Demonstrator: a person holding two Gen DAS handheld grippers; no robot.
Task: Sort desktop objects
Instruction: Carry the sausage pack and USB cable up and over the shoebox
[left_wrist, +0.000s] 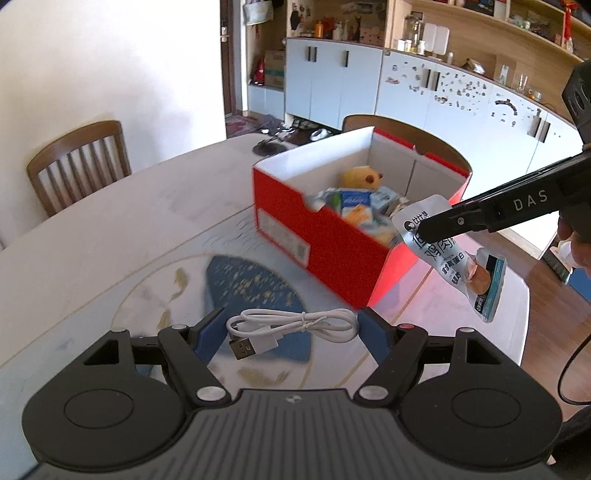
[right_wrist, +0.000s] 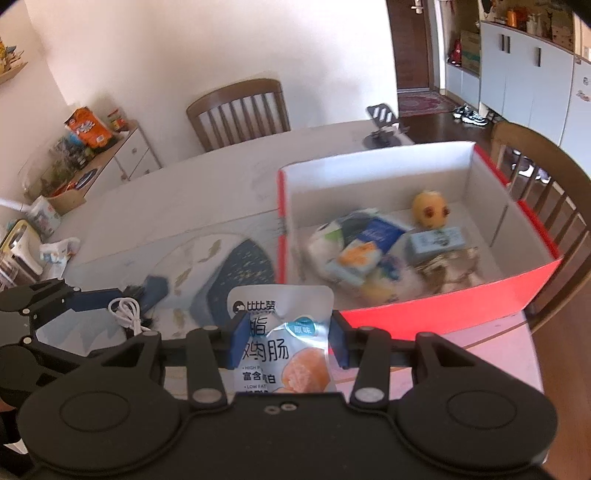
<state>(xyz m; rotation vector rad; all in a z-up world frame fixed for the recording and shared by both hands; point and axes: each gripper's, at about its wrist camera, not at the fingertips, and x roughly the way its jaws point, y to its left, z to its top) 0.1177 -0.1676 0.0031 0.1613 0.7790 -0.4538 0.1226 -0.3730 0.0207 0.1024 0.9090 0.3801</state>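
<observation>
Carrying two items toward the red cardboard box (right_wrist: 436, 314) on the dining table (left_wrist: 110, 221), I have my right gripper (right_wrist: 288, 341) clenched on a silver chicken-sausage pouch (right_wrist: 284, 332), the blue pads pinching it from both sides so that it hangs clear of the tabletop just short of the box's near wall. My left gripper (left_wrist: 293, 332) brackets a coiled white USB cable (left_wrist: 291, 326), tied at the middle; the blue fingers (left_wrist: 208, 338) stand at either end of the coil, and whether they truly press on it I cannot tell, though the cable appears to ride between them above the table's blue fish-pattern mat (left_wrist: 251, 284). The box is open at the top and already holds snack packets (right_wrist: 358, 251) and a small yellow plush toy (right_wrist: 428, 212), so it looks like the collecting place for this sorting. I judge the pouch needs lifting over the rim before letting go; released early, it would drop outside.
</observation>
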